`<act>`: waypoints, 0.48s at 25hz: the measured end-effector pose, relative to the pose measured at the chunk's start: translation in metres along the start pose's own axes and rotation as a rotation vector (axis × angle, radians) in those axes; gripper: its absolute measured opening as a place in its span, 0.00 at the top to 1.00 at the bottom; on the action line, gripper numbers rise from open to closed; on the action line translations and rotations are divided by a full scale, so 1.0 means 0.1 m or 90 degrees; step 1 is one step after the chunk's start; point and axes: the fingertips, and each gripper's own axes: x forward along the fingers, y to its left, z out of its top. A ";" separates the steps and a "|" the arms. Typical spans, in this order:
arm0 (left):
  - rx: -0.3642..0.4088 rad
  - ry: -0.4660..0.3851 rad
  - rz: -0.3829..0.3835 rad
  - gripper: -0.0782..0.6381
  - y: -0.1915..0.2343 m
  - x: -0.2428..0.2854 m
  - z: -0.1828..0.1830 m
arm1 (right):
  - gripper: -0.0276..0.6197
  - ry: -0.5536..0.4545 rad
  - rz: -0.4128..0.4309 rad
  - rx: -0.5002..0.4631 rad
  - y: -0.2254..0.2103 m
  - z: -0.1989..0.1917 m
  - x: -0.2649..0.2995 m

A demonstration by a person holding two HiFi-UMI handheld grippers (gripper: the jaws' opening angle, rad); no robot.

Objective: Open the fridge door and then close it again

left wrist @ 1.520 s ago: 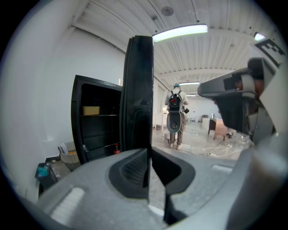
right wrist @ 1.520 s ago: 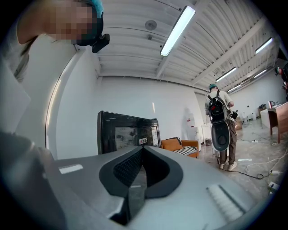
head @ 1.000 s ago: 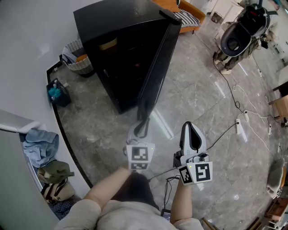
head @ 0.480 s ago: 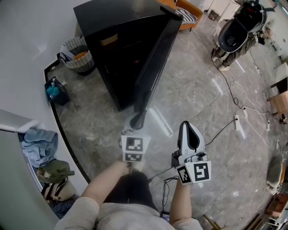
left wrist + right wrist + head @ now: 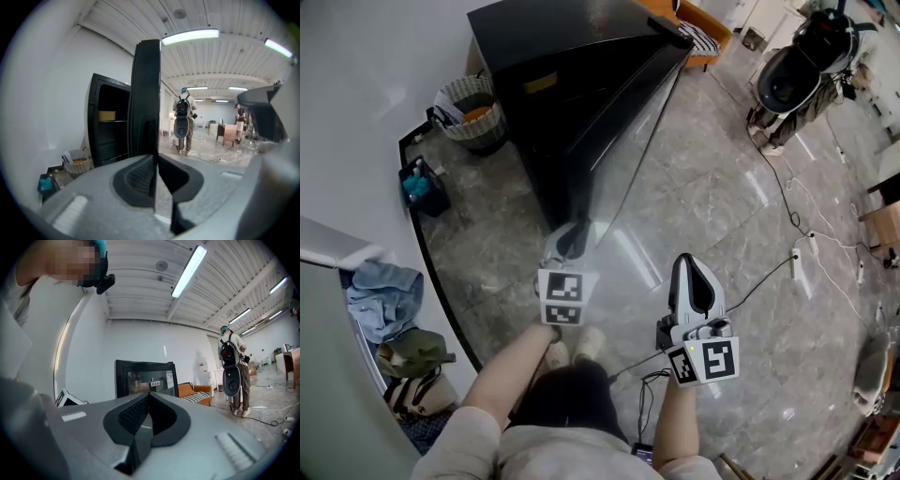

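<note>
The black fridge (image 5: 546,73) stands by the white wall, its shelves dark inside. Its glass door (image 5: 630,141) stands open, hinged at the far right corner. My left gripper (image 5: 572,242) is shut on the door's free edge; in the left gripper view the thin door edge (image 5: 146,103) runs straight down between the two pads (image 5: 140,180). My right gripper (image 5: 695,281) hovers apart to the right over the floor, shut with nothing in it. In the right gripper view the fridge door (image 5: 146,377) shows ahead beyond the joined fingertips (image 5: 140,408).
A wicker basket (image 5: 472,112) and a blue caddy (image 5: 419,187) sit left of the fridge. Clothes and bags (image 5: 389,314) lie by the left wall. An orange sofa (image 5: 701,36), a scooter (image 5: 797,67) and floor cables (image 5: 797,251) are to the right. A person (image 5: 183,123) stands far off.
My left gripper has moved left and a little farther away, still clamped on the door edge, and the door has swung in toward the cabinet. The right gripper has shifted only slightly.
</note>
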 end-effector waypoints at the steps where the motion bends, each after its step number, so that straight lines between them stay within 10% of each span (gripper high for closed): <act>1: 0.002 0.000 0.002 0.84 0.04 0.00 0.00 | 0.97 0.000 0.002 0.000 0.01 0.00 0.01; 12: 0.013 0.006 0.021 0.84 0.38 0.03 0.03 | 0.97 0.001 0.018 0.001 0.06 0.00 0.15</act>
